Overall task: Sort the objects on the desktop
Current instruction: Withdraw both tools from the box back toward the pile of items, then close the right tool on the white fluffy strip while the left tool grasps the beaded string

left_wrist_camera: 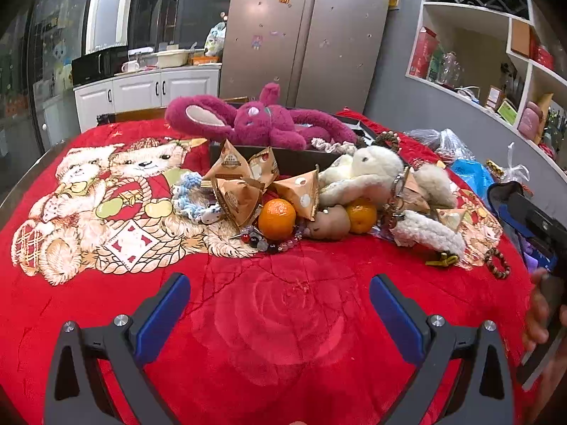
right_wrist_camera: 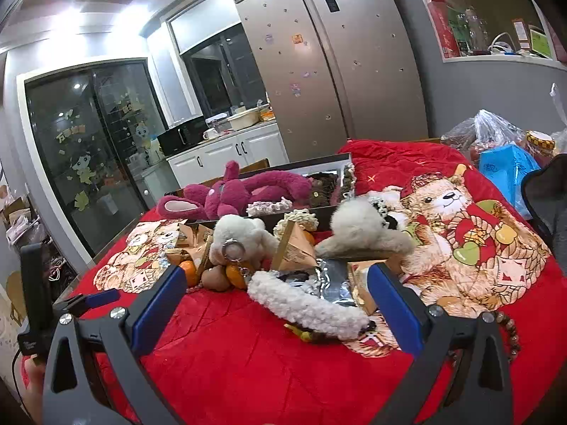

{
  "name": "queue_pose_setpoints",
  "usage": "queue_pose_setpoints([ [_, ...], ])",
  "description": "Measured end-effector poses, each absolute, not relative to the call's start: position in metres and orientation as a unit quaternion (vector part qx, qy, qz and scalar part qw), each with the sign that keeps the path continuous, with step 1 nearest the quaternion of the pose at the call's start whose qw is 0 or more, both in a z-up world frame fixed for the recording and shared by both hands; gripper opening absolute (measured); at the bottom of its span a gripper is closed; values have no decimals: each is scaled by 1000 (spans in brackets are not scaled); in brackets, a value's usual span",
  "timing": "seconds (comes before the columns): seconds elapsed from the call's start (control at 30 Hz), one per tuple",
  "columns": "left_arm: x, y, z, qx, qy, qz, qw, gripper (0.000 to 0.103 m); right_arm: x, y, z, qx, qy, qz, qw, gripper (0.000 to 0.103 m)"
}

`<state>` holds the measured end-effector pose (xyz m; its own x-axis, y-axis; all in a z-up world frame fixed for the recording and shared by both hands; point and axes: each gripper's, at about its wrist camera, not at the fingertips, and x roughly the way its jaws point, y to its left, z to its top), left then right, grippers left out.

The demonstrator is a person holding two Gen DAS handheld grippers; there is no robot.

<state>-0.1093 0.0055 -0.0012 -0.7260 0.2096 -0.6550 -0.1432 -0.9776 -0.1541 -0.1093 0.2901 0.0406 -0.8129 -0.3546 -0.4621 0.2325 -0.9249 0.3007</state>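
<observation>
A kitchen lies behind, with a steel fridge point(left_wrist_camera: 304, 35), white cabinets point(left_wrist_camera: 141, 92) and wall shelves point(left_wrist_camera: 496, 56). A table carries a red blanket point(left_wrist_camera: 283, 318) printed with bears.

The pile to sort sits mid-blanket, toward the far edge. A dark box point(left_wrist_camera: 297, 159) stands behind it, with a magenta rabbit point(left_wrist_camera: 255, 120) sprawled across its top. In front of the box lie tan triangular packets point(left_wrist_camera: 237, 184), a white plush point(left_wrist_camera: 368, 173), two oranges point(left_wrist_camera: 277, 219) touching a small brown toy point(left_wrist_camera: 331, 226) between them, a blue-white knitted piece point(left_wrist_camera: 193, 194) and a string of glass beads point(left_wrist_camera: 262, 242). A fleecy white band point(left_wrist_camera: 428, 233) lies at the pile's right end, with a wooden bead bracelet point(left_wrist_camera: 498, 265) just beside it near the blanket's right edge. Plastic bags point(left_wrist_camera: 460, 163) crowd the far right corner.

The left gripper point(left_wrist_camera: 280, 304) hangs over bare blanket near the front edge, jaws spread wide and holding nothing. The right gripper point(right_wrist_camera: 276, 301) is also spread wide and empty; from its own camera the band lies between its blue fingers point(right_wrist_camera: 159, 304), though whether they touch it cannot be told.
</observation>
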Motion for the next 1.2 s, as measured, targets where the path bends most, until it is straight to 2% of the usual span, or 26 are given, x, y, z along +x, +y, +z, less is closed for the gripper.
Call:
queue_pose_setpoints([
  [0.53,-165,21,-14,-381,-19,921,81,103,-123,293,23,292,-115,-936,162,103],
  [0.93,-185,27,-24,-395,0,914,90,103,-130,267,1,327,-28,-930,165,103],
  [1.2,-201,21,-39,-441,-16,893,91,103,-138,262,-8,350,-25,-919,181,99],
])
